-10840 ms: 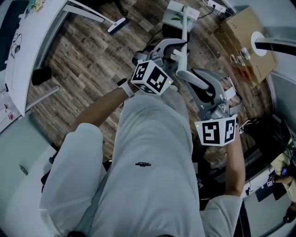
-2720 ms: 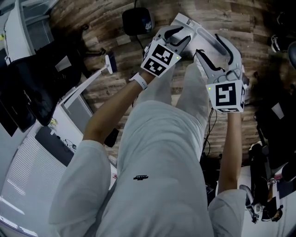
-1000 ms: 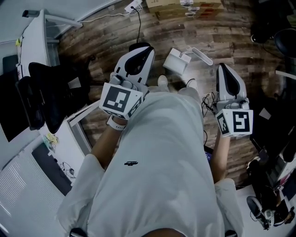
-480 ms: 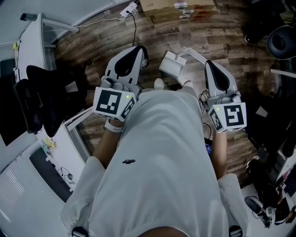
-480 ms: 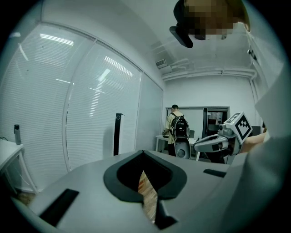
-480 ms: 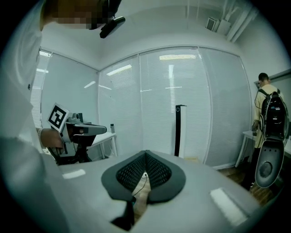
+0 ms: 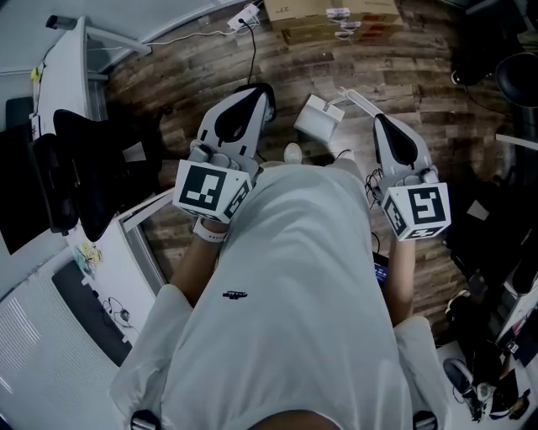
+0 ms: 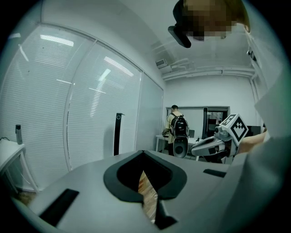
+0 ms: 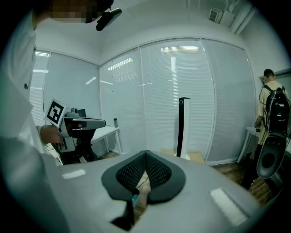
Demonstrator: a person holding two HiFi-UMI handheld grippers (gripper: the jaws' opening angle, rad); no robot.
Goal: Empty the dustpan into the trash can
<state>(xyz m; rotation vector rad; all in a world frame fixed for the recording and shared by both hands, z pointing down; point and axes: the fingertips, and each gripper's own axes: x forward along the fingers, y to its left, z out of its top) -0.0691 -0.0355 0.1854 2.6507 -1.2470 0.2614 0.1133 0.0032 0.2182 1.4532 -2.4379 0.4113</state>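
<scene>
L claw (image 7: 259, 94) & R claw (image 7: 385, 126) are both pinched fully shut w/ nothing betw. the jaws, held out either side of the person's front. White dustpan (image 7: 318, 119) lies on the wood floor (image 7: 437, 84) just ahead of a shoe (image 7: 292, 153), betw. the two claws, touching neither; its handle angles toward R claw.

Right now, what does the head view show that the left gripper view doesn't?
Head view only: the white dustpan lying on the wood floor, a cardboard box beyond it, and the person's white-clothed body from above.
Left gripper view only: a glass wall with blinds, a black pole and a person with a backpack in the background.
Both: the left gripper and the right gripper, each shut with nothing held.
</scene>
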